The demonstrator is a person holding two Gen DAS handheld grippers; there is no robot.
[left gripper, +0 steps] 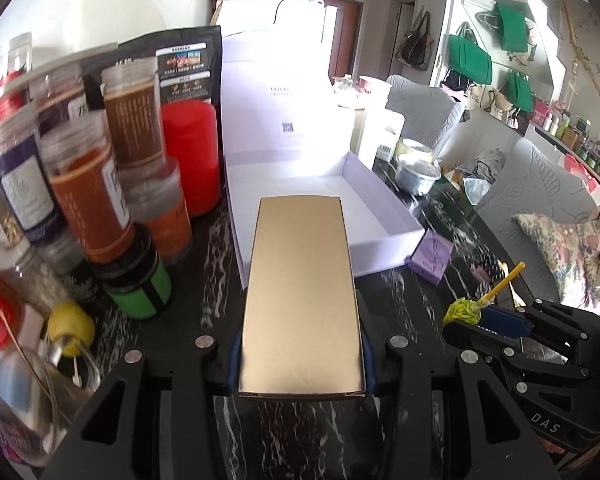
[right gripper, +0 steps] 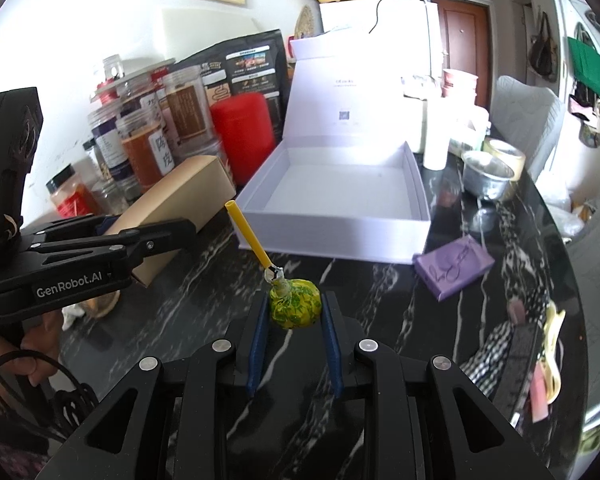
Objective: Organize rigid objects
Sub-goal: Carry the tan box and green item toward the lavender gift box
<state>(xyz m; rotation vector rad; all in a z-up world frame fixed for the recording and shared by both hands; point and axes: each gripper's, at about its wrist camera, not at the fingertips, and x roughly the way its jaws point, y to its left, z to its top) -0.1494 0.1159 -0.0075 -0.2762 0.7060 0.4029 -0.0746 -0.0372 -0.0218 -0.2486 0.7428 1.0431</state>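
My left gripper (left gripper: 300, 364) is shut on a long tan cardboard box (left gripper: 302, 300), held above the black marble table with its far end over the front rim of the open white box (left gripper: 384, 216). The tan box (right gripper: 172, 208) also shows in the right wrist view, left of the white box (right gripper: 340, 236). My right gripper (right gripper: 296, 320) is shut on a yellow-green wrapped lollipop (right gripper: 296, 306) with a yellow stick, low over the table. The lollipop (left gripper: 466, 310) also shows in the left wrist view. The white box is empty, its lid standing upright behind.
Several spice jars (left gripper: 84, 184), a red canister (left gripper: 190, 156) and a green-banded jar (left gripper: 138, 284) crowd the left. A purple pack (right gripper: 454, 266) lies right of the white box. A metal bowl (right gripper: 488, 178), tape roll and checkered cloth (right gripper: 516, 336) sit at right.
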